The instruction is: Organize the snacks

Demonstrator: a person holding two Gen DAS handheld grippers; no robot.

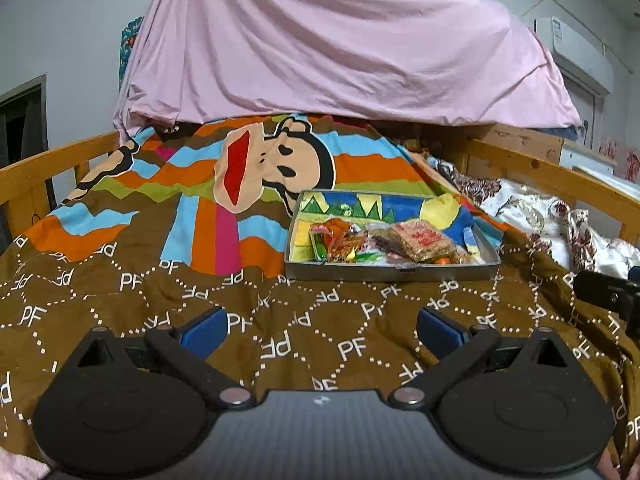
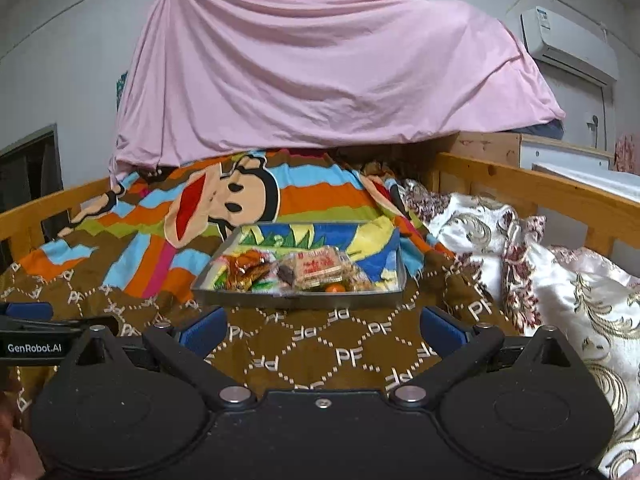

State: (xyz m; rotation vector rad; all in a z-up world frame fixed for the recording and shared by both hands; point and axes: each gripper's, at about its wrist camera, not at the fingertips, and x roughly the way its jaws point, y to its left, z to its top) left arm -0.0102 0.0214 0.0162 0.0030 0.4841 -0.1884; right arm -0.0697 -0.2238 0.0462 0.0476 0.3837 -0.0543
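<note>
A grey metal tray (image 1: 384, 273) (image 2: 296, 302) sits on the brown blanket, filled with snack packets: an orange-red wrapped pack (image 1: 340, 236) (image 2: 250, 266), a clear pack of brown cakes with red print (image 1: 424, 240) (image 2: 320, 266) and a small orange sweet (image 2: 334, 289). My left gripper (image 1: 322, 330) is open and empty, low over the blanket, short of the tray. My right gripper (image 2: 323, 330) is open and empty, just in front of the tray. The right gripper's edge shows in the left wrist view (image 1: 612, 296); the left gripper's side shows in the right wrist view (image 2: 36, 336).
The bed has wooden rails (image 1: 48, 168) (image 2: 540, 192) on both sides. A pink sheet (image 1: 340, 48) (image 2: 320, 64) hangs behind. A floral pillow (image 2: 540, 264) (image 1: 540, 212) lies to the right. The cartoon blanket (image 1: 240, 168) covers the mattress.
</note>
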